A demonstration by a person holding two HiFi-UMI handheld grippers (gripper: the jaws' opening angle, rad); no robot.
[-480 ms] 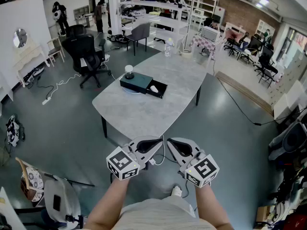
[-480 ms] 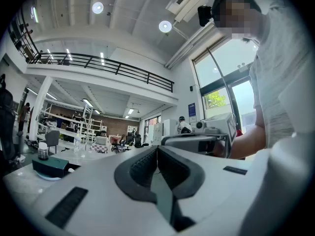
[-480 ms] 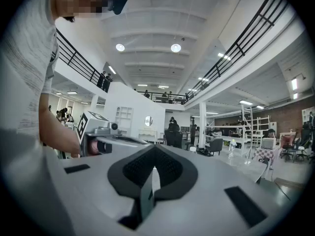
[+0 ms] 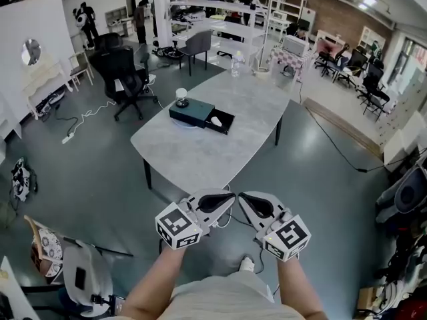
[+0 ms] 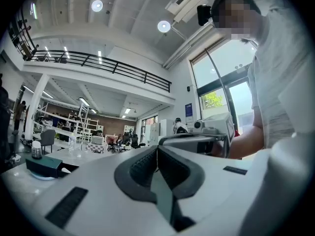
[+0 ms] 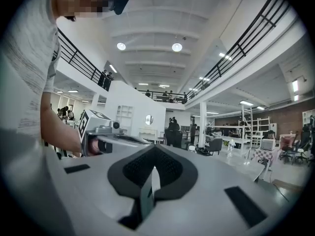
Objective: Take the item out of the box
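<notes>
A dark green box (image 4: pixel 193 113) lies on the far part of a grey table (image 4: pixel 200 152), its drawer pulled out to the right with a small white item (image 4: pixel 216 121) in it. A round white thing (image 4: pixel 181 96) stands on the box's left end. The box (image 5: pixel 43 164) also shows far left in the left gripper view. My left gripper (image 4: pixel 229 195) and right gripper (image 4: pixel 241 197) are held close to my body, well short of the table, tips nearly touching each other. Both are shut with nothing between the jaws.
A clear bottle (image 4: pixel 235 65) stands at the table's far end. A black office chair (image 4: pixel 124 79) and a cable on the floor are left of the table. A grey chair (image 4: pixel 195 45) and shelving stand behind it. More chairs and gear line the right side.
Both grippers have shifted slightly right and down in the head view, and the table has edged closer. Jaws stay shut.
</notes>
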